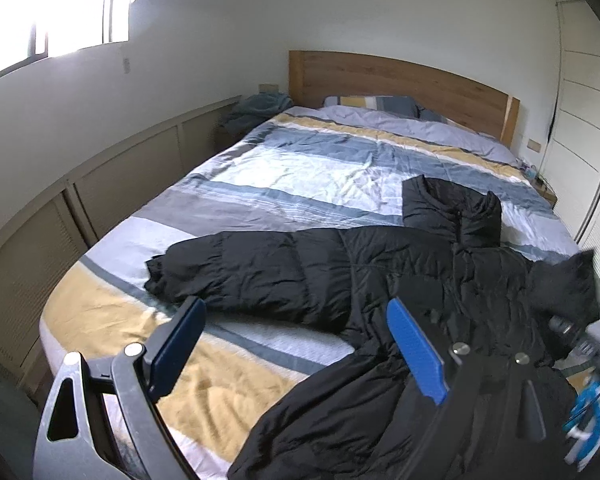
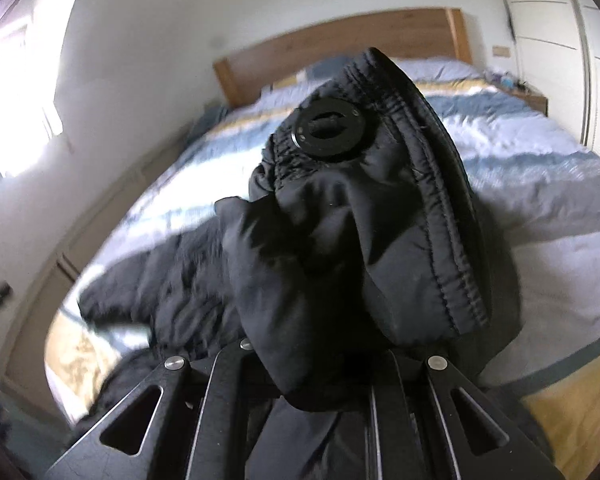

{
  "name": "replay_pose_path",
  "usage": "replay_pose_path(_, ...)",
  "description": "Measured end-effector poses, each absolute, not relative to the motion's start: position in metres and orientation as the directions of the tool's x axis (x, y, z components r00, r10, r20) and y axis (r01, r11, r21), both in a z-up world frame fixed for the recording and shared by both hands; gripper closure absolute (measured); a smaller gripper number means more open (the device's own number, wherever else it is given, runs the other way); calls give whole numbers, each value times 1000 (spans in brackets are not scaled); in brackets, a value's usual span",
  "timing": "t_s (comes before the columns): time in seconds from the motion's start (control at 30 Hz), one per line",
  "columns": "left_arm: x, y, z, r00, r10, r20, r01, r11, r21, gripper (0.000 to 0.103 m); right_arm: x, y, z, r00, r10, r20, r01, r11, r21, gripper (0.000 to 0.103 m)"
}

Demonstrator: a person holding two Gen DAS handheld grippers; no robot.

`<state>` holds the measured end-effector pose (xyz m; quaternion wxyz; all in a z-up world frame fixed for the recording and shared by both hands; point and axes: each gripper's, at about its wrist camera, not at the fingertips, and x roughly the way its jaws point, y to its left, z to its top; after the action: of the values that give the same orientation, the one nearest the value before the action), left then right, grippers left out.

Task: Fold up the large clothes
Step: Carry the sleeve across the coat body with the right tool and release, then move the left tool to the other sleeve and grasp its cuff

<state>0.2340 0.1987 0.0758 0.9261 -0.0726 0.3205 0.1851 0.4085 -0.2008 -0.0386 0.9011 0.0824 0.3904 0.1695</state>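
Observation:
A black puffer jacket lies spread across the foot of the bed, one sleeve stretched to the left and its collar toward the headboard. My left gripper is open and empty, its blue pads above the jacket's lower body. My right gripper is shut on the jacket's sleeve cuff, which fills the right wrist view and hides its fingers; a round black badge sits on the cuff. The right gripper also shows at the right edge of the left wrist view, holding the cuff raised.
The bed has a striped blue, grey and yellow cover and a wooden headboard. Low cabinets run along the left wall. A white wardrobe stands at the right. A nightstand with small items sits beside the bed.

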Motion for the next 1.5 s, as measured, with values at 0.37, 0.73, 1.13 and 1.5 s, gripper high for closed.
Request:
replay_pose_path(0.37,185,210,92,711,356,-606,-451,892,-6,10,375,-146,-95,483,330,-811,-287,935,210,74)
replay_pose_path(0.73,182,170,97,714,338,-612,-409,912,26,10,343,-159,-93,453,375,-809,-357,908,221,74)
replay_pose_path(1.13,255,78,63,706,176,-686,-211,977,33,10,314,-214,-58,506,461,-729,-379,878,291,61)
replay_pose_path(1.5,380,-4,-11,650,20,-760,-55,998,-20,10,407,-247,-45,624,373,-687,-308,925,224,53)
